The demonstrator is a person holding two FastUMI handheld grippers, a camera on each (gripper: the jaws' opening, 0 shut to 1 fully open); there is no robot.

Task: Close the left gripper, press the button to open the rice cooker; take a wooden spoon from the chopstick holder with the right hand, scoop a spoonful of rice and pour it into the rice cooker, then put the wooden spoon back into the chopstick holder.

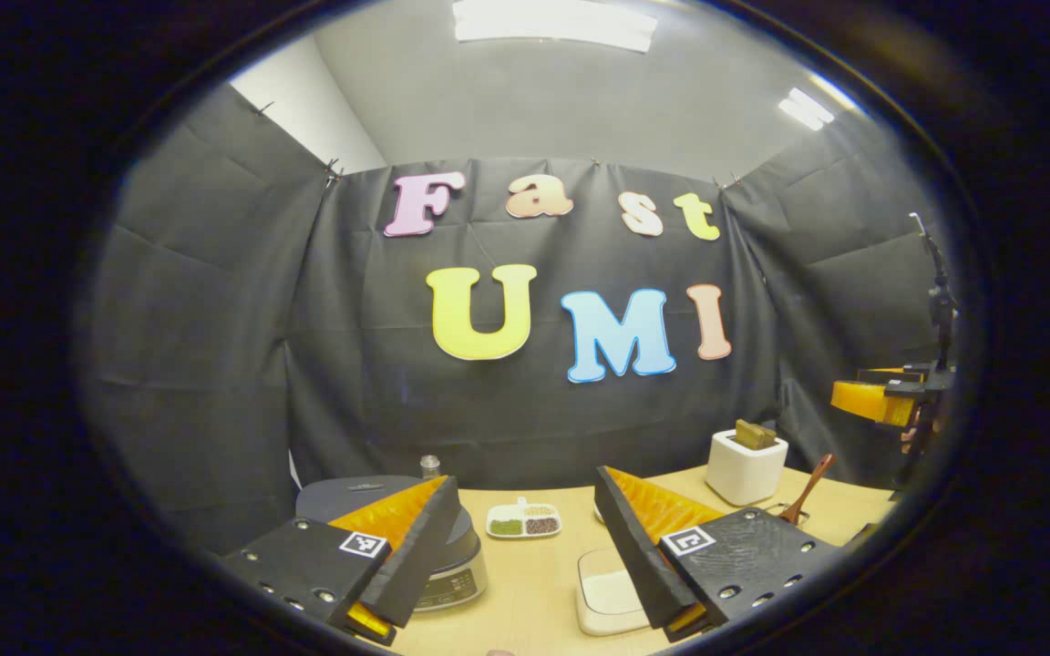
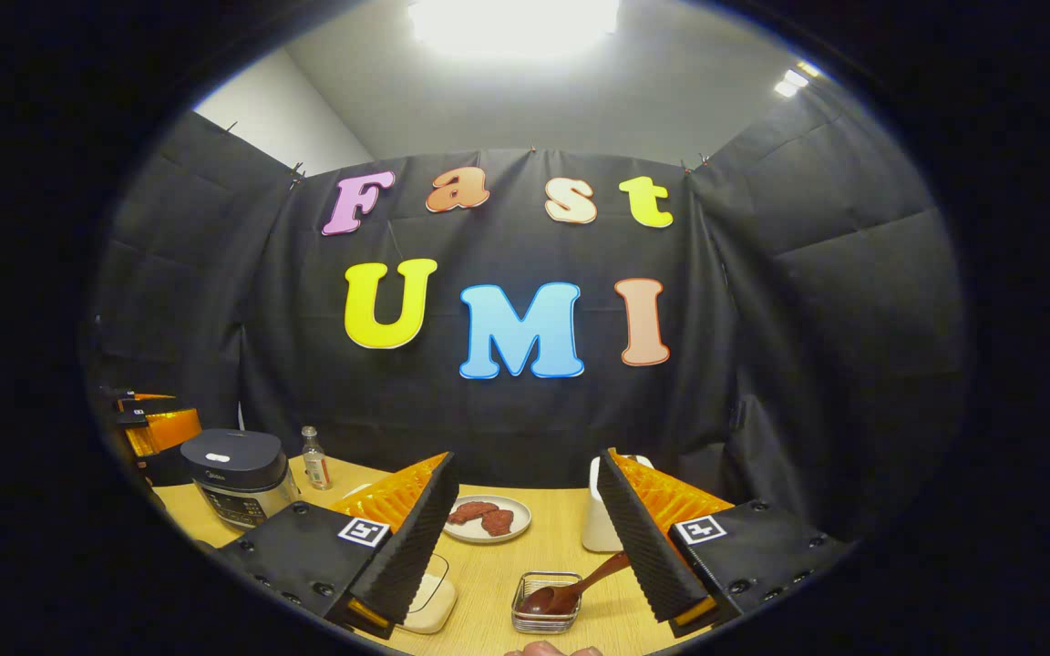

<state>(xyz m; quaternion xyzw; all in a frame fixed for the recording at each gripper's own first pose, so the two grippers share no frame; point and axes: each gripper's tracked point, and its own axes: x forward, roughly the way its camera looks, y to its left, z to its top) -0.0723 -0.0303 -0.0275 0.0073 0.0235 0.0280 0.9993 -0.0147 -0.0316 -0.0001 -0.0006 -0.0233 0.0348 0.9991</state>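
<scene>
Sitting shut on table: dark-lidded rice cooker [image 2: 235,476]; wooden spoon [image 2: 571,592] in wire holder [image 2: 544,603].

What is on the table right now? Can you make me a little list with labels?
rice cooker: lid shut, at the table's left
wooden spoon: lying in a wire basket
plate: holds reddish pieces
bottle: upright beside the cooker
small tray: green and brown grains
white holder: upright near the wall
left gripper: jaws open, empty
right gripper: jaws open, empty
</scene>
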